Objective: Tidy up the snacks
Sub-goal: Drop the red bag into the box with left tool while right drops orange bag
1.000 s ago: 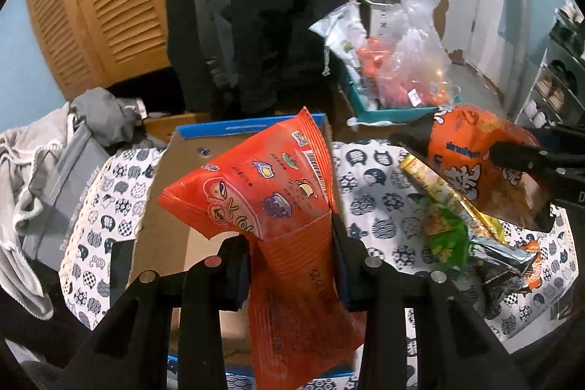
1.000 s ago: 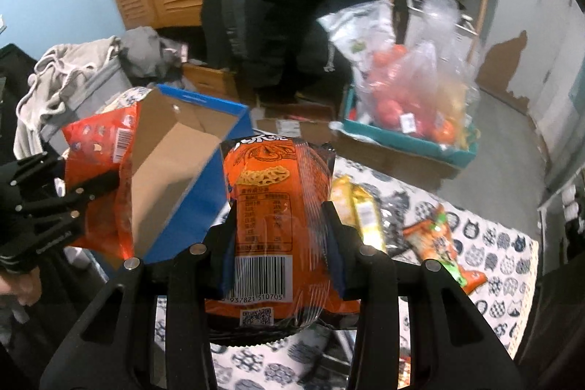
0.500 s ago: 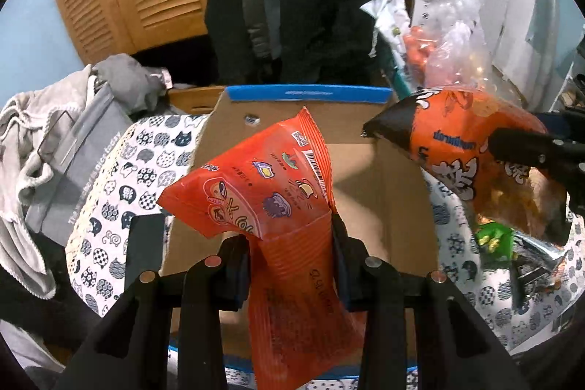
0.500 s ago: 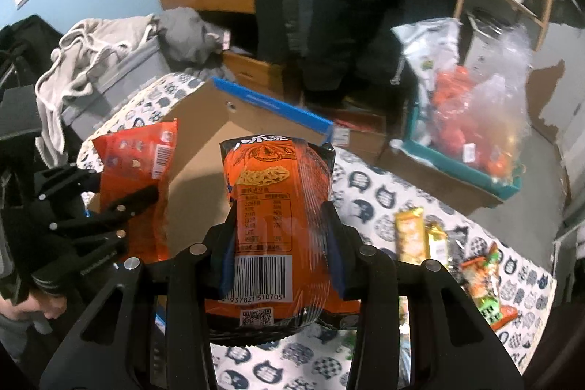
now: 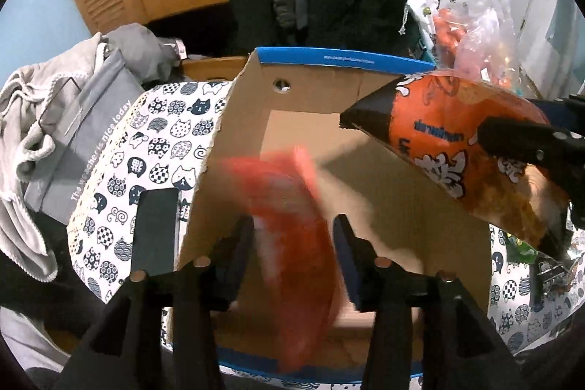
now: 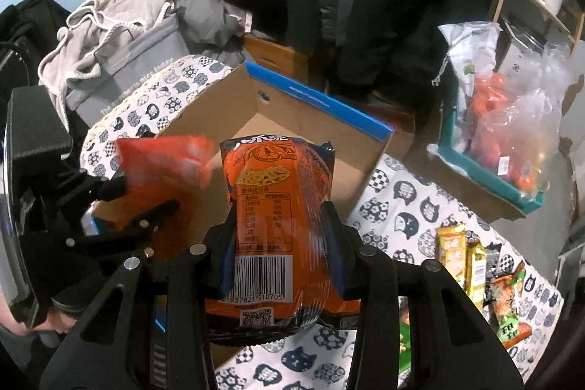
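Note:
An open cardboard box [image 5: 365, 90] with a blue rim stands on the cat-print tablecloth; it also shows in the right wrist view [image 6: 314, 101]. My left gripper [image 5: 292, 236] has its fingers spread over the box, and a red snack bag [image 5: 292, 218], blurred, is dropping out from between them. The same red bag [image 6: 164, 159] shows in the right wrist view beside the left gripper [image 6: 142, 200]. My right gripper [image 6: 279, 236] is shut on an orange snack bag [image 6: 274, 207] and holds it over the box's right side [image 5: 457, 134].
Several loose snack packs [image 6: 471, 265] lie on the cloth to the right. A teal tray with plastic bags [image 6: 504, 141] sits at the far right. A grey bin with clothes [image 5: 65, 134] stands left of the box. A dark phone-like slab [image 5: 153, 229] lies by the box.
My left gripper has opened and let go of the red bag, which falls toward the box. Both grippers have moved further over the box. The right gripper keeps its orange bag.

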